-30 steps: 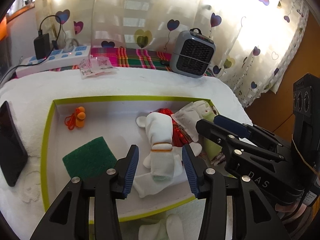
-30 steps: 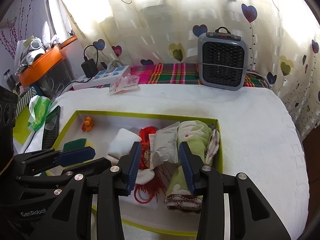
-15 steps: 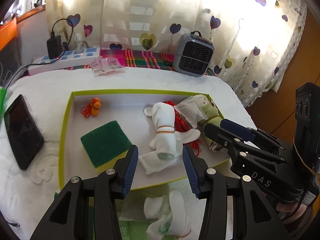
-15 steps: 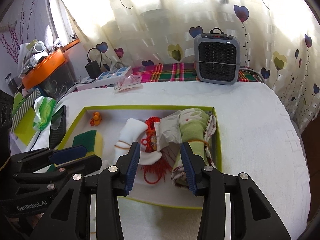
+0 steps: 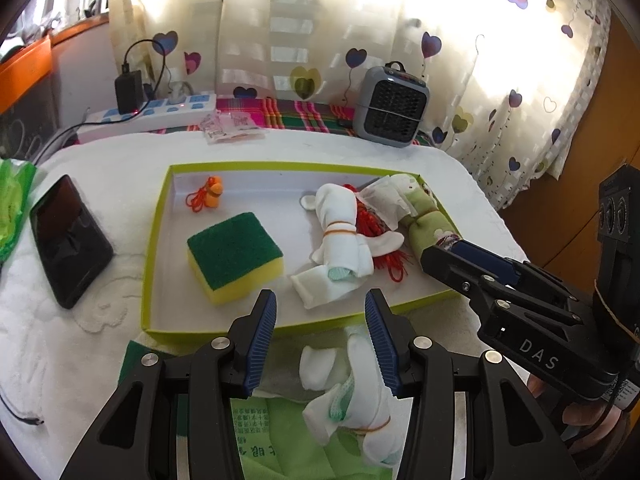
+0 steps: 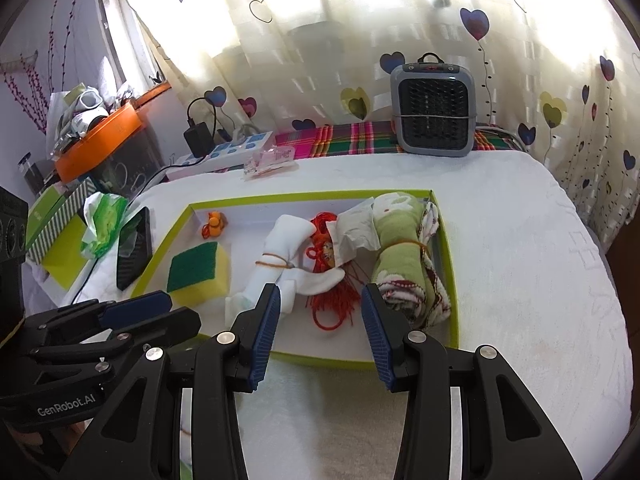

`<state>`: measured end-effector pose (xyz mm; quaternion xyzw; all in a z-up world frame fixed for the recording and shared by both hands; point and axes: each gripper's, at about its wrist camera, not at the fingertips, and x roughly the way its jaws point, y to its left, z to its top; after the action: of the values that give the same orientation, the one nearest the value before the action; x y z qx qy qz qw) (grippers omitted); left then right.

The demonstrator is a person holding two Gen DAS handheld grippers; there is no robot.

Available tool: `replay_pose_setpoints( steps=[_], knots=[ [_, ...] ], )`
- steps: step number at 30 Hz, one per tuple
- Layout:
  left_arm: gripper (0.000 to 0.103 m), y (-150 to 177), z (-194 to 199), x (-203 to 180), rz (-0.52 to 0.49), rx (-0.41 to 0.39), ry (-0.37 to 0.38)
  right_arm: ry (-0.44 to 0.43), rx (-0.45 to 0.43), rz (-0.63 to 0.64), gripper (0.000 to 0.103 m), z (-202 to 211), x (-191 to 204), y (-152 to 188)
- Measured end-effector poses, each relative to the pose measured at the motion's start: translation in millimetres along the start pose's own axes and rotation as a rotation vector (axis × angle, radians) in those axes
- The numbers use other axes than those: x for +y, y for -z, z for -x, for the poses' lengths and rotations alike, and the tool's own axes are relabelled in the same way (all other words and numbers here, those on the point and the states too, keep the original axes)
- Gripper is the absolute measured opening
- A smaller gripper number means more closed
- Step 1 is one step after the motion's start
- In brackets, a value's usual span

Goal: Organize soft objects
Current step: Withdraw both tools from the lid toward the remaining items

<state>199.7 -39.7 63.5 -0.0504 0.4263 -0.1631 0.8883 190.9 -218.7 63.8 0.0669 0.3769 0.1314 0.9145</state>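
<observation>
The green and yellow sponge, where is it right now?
The sponge lies green side up in the lime-edged box, on its left half, nearer than the orange toy and left of the white sock bundle.

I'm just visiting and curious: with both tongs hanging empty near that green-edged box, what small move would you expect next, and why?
Probably the left tongs dip onto the white sock bundle lying outside the box, just below them. Their jaws stand open and empty around it, while a similar bundle, a sponge and a rolled green towel already lie inside.
</observation>
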Motion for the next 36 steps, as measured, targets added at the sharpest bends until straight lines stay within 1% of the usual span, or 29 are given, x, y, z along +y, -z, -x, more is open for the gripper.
replay_pose_setpoints(
  steps=[2, 6, 10, 18, 23, 27, 29, 30, 32, 36],
  knots=[
    [0.045, 4, 3, 2, 0.006, 0.001, 0.008, -0.001, 0.0, -0.001, 0.044, 2, 1, 3],
    [0.045, 11, 9, 4, 0.007, -0.003, -0.011, -0.001, -0.001, -0.008, 0.044, 5, 3, 10],
    [0.045, 17, 15, 3, -0.019, -0.011, -0.042, -0.011, 0.001, -0.019, 0.044, 7, 5, 17],
    [0.045, 29, 21, 6, -0.014, -0.001, -0.03, -0.007, 0.006, -0.028, 0.044, 12, 9, 29],
    [0.045, 36, 33, 11, -0.012, -0.026, -0.035, -0.015, 0.011, -0.019, 0.044, 16, 14, 36],
    [0.045, 42, 41, 23, 0.011, -0.037, -0.05, -0.026, 0.012, -0.01, 0.044, 20, 20, 43],
    [0.045, 46, 46, 29, 0.01, -0.045, -0.077, -0.034, 0.014, -0.015, 0.044, 20, 22, 46],
    [0.045, 47, 47, 32, 0.015, -0.044, -0.076, -0.039, 0.015, -0.017, 0.045, 20, 23, 47],
    [0.045, 51, 49, 40, 0.037, -0.036, -0.071, -0.052, 0.021, -0.018, 0.049, 20, 25, 50],
    [0.045, 61, 53, 55, 0.067, -0.033, -0.074, -0.069, 0.031, -0.008, 0.05, 20, 32, 55]
  ],
)
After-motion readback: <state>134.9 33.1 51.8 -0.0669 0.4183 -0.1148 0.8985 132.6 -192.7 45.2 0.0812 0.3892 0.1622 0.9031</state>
